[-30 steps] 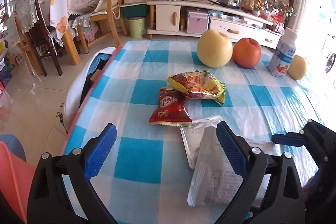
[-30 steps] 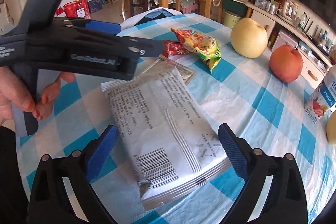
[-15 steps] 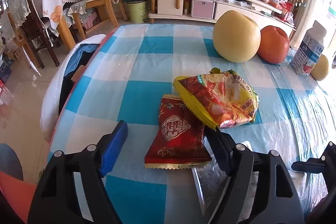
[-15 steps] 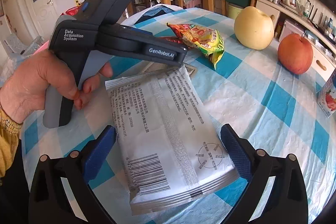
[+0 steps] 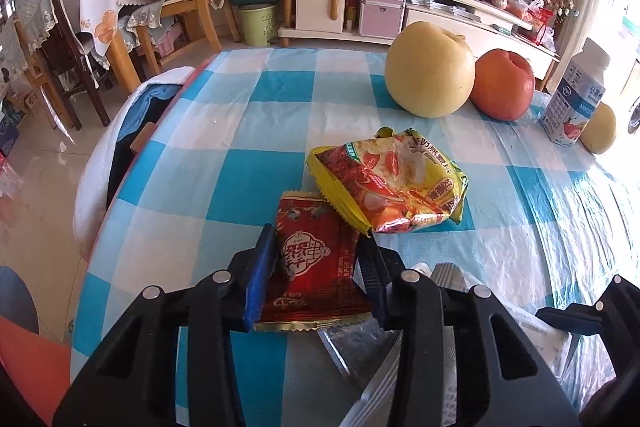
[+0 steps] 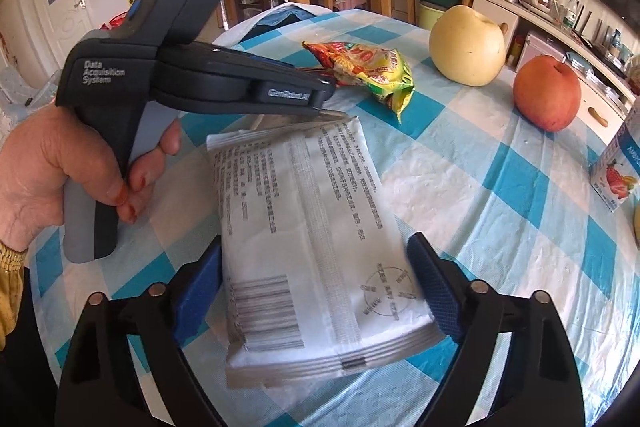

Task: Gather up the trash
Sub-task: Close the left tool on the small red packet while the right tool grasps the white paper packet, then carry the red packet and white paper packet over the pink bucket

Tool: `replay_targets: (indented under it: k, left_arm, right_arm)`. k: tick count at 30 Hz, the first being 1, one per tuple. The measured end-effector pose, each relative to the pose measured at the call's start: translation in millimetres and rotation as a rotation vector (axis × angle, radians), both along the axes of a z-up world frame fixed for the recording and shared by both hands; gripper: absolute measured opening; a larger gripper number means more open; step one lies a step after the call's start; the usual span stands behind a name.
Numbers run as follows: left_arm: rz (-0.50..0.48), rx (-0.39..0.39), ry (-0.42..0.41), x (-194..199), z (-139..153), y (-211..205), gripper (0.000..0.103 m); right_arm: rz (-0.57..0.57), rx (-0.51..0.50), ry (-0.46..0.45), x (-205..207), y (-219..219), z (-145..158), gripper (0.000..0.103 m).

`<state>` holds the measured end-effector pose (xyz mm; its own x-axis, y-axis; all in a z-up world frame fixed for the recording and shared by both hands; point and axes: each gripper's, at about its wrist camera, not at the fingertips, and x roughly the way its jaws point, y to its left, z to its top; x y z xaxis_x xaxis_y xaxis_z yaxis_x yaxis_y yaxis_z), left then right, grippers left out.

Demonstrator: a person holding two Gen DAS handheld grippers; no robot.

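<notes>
A red snack wrapper (image 5: 316,267) lies on the blue-checked tablecloth (image 5: 224,163). My left gripper (image 5: 314,255) has closed in on it, a jaw pressing each side edge. A yellow-red chip bag (image 5: 392,187) lies just beyond, also in the right wrist view (image 6: 364,67). A silver foil wrapper (image 5: 356,351) lies under the left gripper. A white printed wrapper (image 6: 312,227) lies between the jaws of my right gripper (image 6: 316,279), which touch its side edges. The left gripper's body (image 6: 200,75) shows in the right wrist view, held by a hand.
A large yellow pear (image 5: 430,71), a red apple (image 5: 504,87), a milk carton (image 5: 576,99) and a small yellow fruit (image 5: 600,131) stand at the table's far side. Clothing (image 5: 124,131) hangs off the left table edge. Chairs and a TV cabinet stand beyond.
My left gripper moved forward to the red wrapper and closed onto it. My right gripper moved forward over the white wrapper and narrowed onto its sides.
</notes>
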<state>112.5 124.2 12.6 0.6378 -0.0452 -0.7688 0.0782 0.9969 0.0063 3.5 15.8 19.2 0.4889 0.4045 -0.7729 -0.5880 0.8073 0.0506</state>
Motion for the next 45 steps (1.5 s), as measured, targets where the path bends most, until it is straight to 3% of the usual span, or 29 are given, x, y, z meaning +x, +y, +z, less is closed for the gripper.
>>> replay_targets:
  k: [15, 28, 35, 45]
  left_arm:
    - [0.003, -0.075, -0.054, -57.0, 12.9, 6.4, 0.042]
    - [0.027, -0.166, -0.088, -119.5, 19.9, 19.3, 0.041]
    - [0.060, -0.214, -0.086, -151.2, 18.3, 32.0, 0.041]
    - [0.152, -0.198, -0.147, -176.8, 34.2, 59.3, 0.042]
  right_arm:
    - [-0.121, 0.034, -0.002, -12.4, -28.7, 8.4, 0.080]
    - [-0.259, 0.183, 0.008, -34.6, -71.0, 23.6, 0.080]
    - [-0.289, 0.235, 0.021, -51.2, -70.2, 25.3, 0.080]
    - [-0.328, 0.278, 0.041, -83.1, -56.5, 22.9, 0.080]
